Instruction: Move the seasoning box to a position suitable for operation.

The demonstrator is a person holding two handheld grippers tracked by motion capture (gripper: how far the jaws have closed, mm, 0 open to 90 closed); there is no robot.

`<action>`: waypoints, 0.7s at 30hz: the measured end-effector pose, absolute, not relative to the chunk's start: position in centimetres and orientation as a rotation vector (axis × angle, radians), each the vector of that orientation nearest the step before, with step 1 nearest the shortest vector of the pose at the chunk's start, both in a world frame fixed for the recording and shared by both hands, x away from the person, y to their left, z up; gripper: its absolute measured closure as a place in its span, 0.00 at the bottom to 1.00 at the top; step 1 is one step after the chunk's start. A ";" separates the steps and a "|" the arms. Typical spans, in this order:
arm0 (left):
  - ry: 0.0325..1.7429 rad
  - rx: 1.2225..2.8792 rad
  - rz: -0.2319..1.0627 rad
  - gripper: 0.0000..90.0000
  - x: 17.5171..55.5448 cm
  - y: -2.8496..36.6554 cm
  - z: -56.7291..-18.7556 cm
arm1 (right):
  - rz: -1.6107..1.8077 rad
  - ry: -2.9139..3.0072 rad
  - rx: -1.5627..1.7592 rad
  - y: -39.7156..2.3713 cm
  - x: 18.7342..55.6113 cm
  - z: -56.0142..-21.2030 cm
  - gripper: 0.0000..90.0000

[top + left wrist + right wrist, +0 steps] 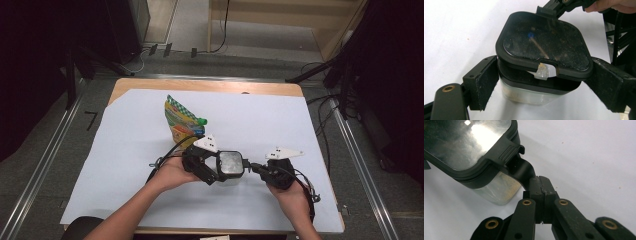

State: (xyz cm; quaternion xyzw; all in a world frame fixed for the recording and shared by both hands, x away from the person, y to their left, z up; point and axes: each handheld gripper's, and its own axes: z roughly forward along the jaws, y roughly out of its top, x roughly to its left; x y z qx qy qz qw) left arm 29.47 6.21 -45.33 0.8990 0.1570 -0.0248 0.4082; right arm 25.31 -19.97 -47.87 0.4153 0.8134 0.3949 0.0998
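Note:
A small clear box (230, 164) with a black lid (544, 42) stands on the white sheet near the table's front. My left gripper (220, 171) has its jaws around the box body (529, 93), with a pad (486, 82) pressed on each side. The lid sits slightly lifted over the box's black rim. From the right, my right gripper (253, 167) is shut on the lid's black latch tab (522, 170), its two jaws (540, 186) closed together on the flap. That same gripper appears at the top of the left gripper view (554, 6).
A green and yellow snack pouch (181, 122) stands just behind the left gripper. A white sheet (280, 125) covers most of the wooden table (200, 84). Cables trail from both grippers toward the front edge. Dark stands and floor rails flank the table.

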 end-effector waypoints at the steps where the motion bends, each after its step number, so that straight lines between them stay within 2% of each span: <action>1: 0.391 2.271 -0.060 0.16 29.5 6.1 -45.2 | 1.167 2.403 1.230 -20.0 25.3 -47.9 1.00; 16: 0.341 2.250 -0.044 0.16 29.6 5.2 -44.0 | 1.168 2.394 1.239 -19.9 25.2 -47.8 1.00; 17: 0.327 2.214 -0.096 0.22 29.6 5.3 -43.8 | 1.168 2.395 1.239 -20.0 25.2 -47.8 1.00; 18: 0.326 2.195 -0.117 0.35 29.6 5.4 -43.7 | 1.170 2.395 1.238 -20.0 25.2 -47.8 1.00; 21: 0.320 2.197 -0.109 0.37 29.6 5.2 -43.3 | 1.178 2.400 1.234 -19.9 25.2 -47.8 1.00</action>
